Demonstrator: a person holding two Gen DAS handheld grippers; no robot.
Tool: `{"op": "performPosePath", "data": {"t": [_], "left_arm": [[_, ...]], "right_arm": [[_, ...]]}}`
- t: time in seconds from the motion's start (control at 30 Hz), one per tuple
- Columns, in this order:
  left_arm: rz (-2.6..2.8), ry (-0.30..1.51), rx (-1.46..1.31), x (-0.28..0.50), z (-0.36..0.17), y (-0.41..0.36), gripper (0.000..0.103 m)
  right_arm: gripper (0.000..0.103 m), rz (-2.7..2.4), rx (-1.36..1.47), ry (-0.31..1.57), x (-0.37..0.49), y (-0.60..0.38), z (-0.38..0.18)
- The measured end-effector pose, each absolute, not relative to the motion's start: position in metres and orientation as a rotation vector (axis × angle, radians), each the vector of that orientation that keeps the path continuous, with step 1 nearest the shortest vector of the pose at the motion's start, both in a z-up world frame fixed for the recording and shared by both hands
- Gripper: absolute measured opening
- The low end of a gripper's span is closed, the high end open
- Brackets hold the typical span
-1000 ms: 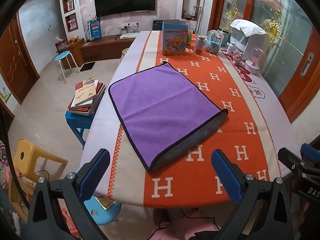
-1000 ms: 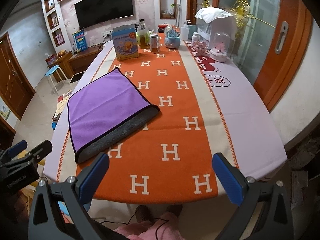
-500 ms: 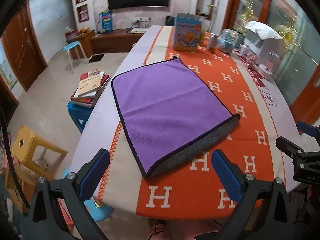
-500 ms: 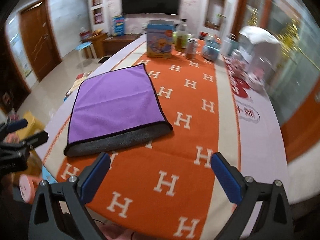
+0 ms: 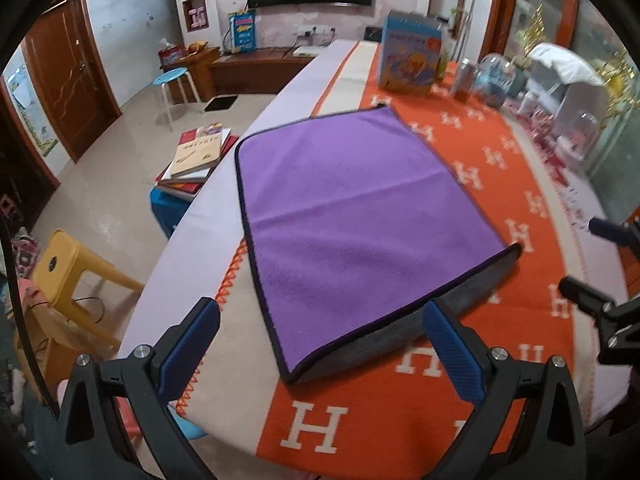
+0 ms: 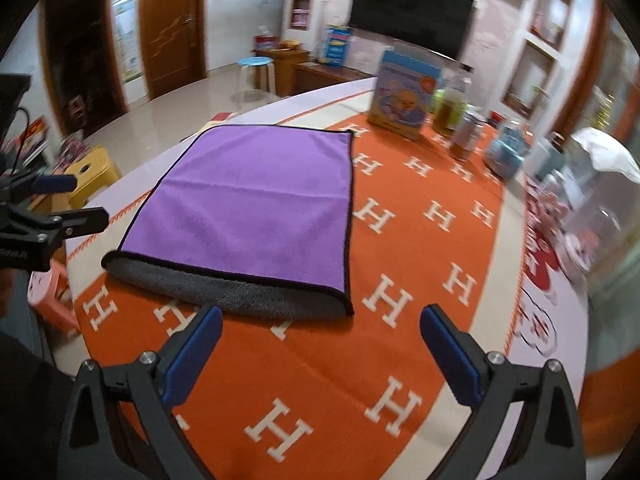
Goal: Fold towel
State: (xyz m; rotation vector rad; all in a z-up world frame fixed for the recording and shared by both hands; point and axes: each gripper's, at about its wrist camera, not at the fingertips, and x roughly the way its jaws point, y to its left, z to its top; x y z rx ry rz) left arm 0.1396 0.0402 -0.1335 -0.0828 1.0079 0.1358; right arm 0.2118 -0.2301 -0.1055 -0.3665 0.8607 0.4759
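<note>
The towel (image 5: 356, 216) lies flat on the desk (image 5: 404, 420), folded once, purple face up with a dark hem. The grey underside shows as a rolled fold along the towel edge nearest the near desk edge. The towel sits toward the left side of the desk, partly on the orange H-patterned runner (image 6: 400, 248) and partly on the cream band beside it. A faint crease runs across the purple face.

The left tool (image 5: 320, 344) hovers over the near desk edge, its jaws spread wide and holding nothing. Its blue fingertips (image 5: 190, 346) frame the near left corner of the towel. Contact between the right-hand pad and the grey fold cannot be determined from the left wrist view.

The right tool (image 6: 320, 354) is likewise spread wide and empty. It is positioned above the runner, just beside the near right corner of the towel. In the right wrist view, the left tool appears at the left margin, apart from the towel.

At the far end of the desk stand a blue picture box (image 6: 404, 92), a bottle of yellow liquid (image 6: 450, 106), a jar (image 6: 464, 138) and a blue glass dome (image 6: 506, 152). A white appliance (image 5: 560, 92) stands along the right desk edge. Off the left edge, a stack of books (image 5: 196, 160) rests on a blue stool, and a yellow stool (image 5: 68, 272) stands on the floor.
</note>
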Motion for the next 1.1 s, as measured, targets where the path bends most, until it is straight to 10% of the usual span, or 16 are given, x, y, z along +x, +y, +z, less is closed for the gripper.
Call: {"op": "performPosePath", "data": {"t": [0.7,1.1], "left_arm": [[0.184,1.247,-0.116,0.169,-0.216,0.043,0.101],[0.122,1.268,-0.147,0.173,-0.215,0.033,0.062]], "right_arm": [[0.059,0.671,-0.432,0.995,0.268,-0.234,-0.185],[0.023,0.646,-0.43,1.002,0.272,-0.235,-0.188]]}}
